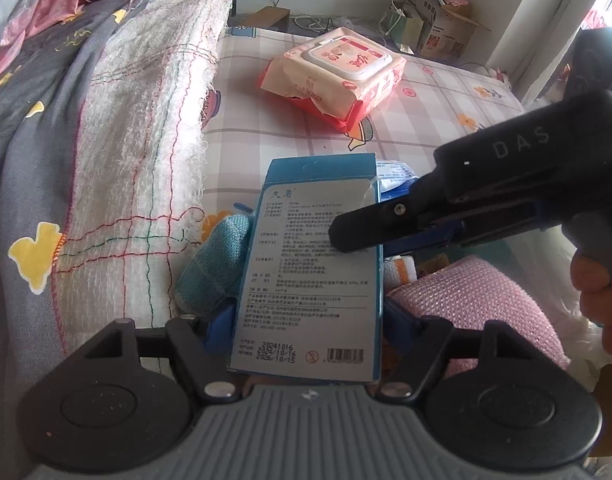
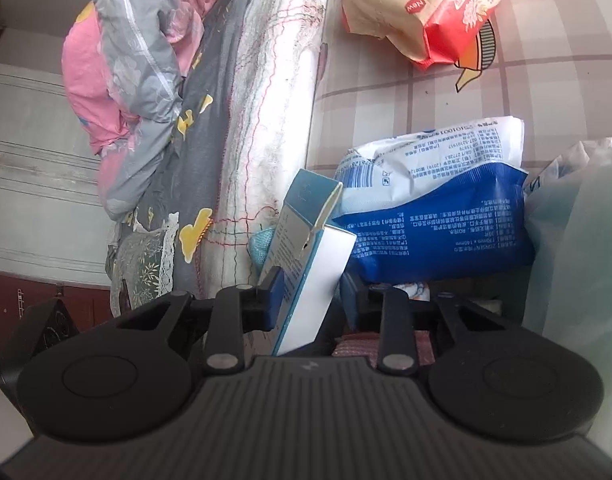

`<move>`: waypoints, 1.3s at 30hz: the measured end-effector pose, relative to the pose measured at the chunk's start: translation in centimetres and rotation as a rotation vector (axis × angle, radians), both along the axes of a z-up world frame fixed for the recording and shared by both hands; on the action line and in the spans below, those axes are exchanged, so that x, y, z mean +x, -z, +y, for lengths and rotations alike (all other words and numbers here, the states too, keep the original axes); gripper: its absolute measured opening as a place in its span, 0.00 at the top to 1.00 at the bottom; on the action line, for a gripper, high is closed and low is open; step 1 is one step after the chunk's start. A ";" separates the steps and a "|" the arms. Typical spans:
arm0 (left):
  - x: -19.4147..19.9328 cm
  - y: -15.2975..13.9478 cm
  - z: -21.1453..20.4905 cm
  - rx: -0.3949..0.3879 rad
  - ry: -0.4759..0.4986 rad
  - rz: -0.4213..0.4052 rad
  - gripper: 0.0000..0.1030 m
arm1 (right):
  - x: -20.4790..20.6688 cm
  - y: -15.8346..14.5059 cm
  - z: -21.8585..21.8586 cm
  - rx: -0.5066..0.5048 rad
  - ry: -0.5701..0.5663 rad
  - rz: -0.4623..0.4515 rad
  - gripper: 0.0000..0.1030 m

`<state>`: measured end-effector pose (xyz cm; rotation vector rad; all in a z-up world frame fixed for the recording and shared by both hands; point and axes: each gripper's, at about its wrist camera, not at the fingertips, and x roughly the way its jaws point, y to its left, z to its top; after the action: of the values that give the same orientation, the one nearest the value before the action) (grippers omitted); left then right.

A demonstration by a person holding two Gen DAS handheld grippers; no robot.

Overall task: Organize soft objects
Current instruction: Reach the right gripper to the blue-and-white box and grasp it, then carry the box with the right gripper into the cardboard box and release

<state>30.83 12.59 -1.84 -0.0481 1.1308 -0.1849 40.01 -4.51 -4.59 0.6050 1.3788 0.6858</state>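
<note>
Blue-and-white cardboard box (image 1: 310, 272), one only, stands upright between both claws at once. Left gripper (image 1: 306, 318): blue pads pressed on the box's two narrow sides near its lower half, printed back face toward the camera. Right gripper (image 2: 312, 292): in its own view the left pad touches the box's printed face; the right pad sits just beside the white face, contact not clear. In the left view the right gripper's black finger lies across the box's right edge.

Around the box, on a checked bedsheet (image 1: 426, 92):
- one teal knitted cloth (image 1: 217, 264), just left of the box, partly hidden behind it;
- one pink sparkly sponge cloth (image 1: 474, 300), right of the box, low in the left view;
- one orange-and-white striped cloth (image 1: 402, 272), a corner only, squeezed between the box and the pink cloth;
- one blue-and-white soft packet (image 2: 434, 216), directly behind and right of the box, touching it in the right view;
- one pink wet-wipes pack (image 1: 338, 72) with a flip lid, well apart, farther up the sheet.

Left side: a rolled white loose-weave blanket (image 1: 145, 128) with red stitching runs along the sheet's edge, close to the teal cloth. Beyond it, a grey quilt (image 1: 37, 120) with yellow shapes.

Far wall: cardboard boxes (image 1: 438, 20), count unclear.
</note>
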 end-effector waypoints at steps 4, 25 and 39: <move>-1.2 -2.0 -0.6 0.038 -0.002 -0.057 0.28 | -0.3 -1.1 0.0 0.040 -0.005 -0.015 0.74; -5.2 -13.7 -21.5 -0.078 0.292 -0.311 0.28 | -10.6 -18.3 -22.8 0.067 0.196 -0.393 0.78; -1.7 -8.4 -31.2 -0.075 0.348 -0.245 0.20 | -8.4 -9.2 -38.9 -0.022 0.382 -0.204 0.82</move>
<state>29.11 -18.65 6.57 0.1029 0.8806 -0.5293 31.59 -43.38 4.66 0.7350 1.0420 0.4106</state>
